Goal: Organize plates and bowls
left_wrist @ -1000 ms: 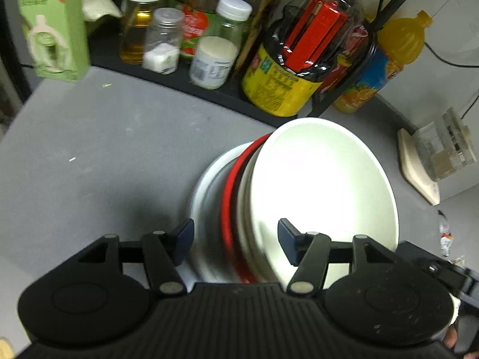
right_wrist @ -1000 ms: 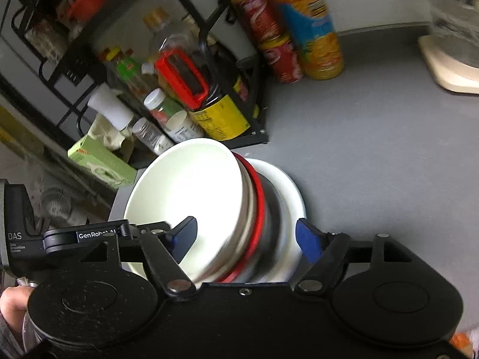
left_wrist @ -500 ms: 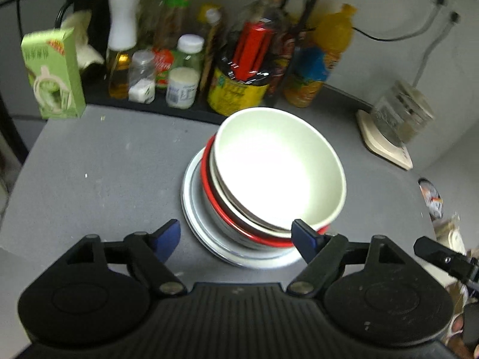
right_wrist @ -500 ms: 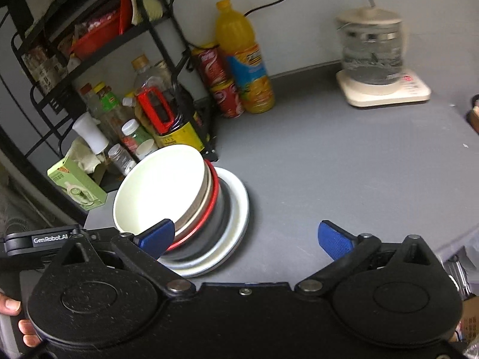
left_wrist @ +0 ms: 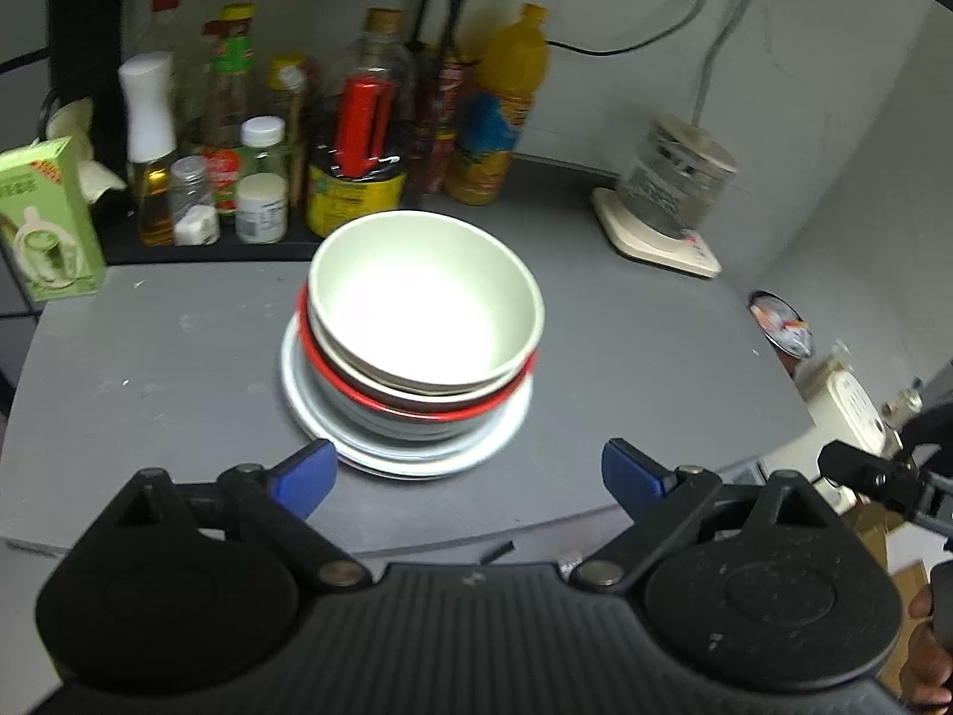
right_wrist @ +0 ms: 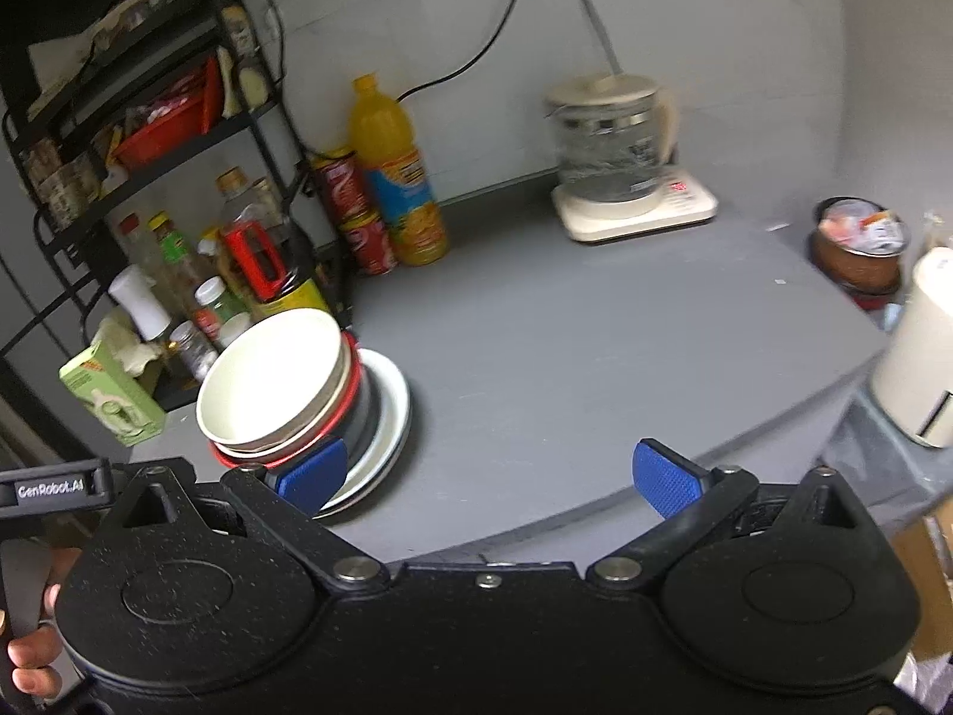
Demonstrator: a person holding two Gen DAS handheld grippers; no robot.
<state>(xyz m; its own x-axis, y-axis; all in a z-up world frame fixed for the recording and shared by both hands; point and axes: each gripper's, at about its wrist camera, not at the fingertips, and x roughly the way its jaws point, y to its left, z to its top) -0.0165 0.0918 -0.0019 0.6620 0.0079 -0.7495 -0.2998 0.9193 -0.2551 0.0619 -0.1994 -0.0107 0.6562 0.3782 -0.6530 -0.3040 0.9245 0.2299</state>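
A stack of dishes stands on the grey table: a cream bowl on top, a red-rimmed bowl under it, and a white plate at the bottom. The cream bowl and the white plate also show in the right wrist view. My left gripper is open and empty, held back from the stack near the table's front edge. My right gripper is open and empty, to the right of the stack; its left pad overlaps the plate's rim in view.
A black rack with bottles and jars stands behind the stack. A green carton is at the left. An orange juice bottle, cans and a glass kettle stand at the back. A white appliance sits at the right edge.
Both grippers have let go of the stack, opened wide and drawn back and up from it. The stack, tilted before, now sits level on the table.
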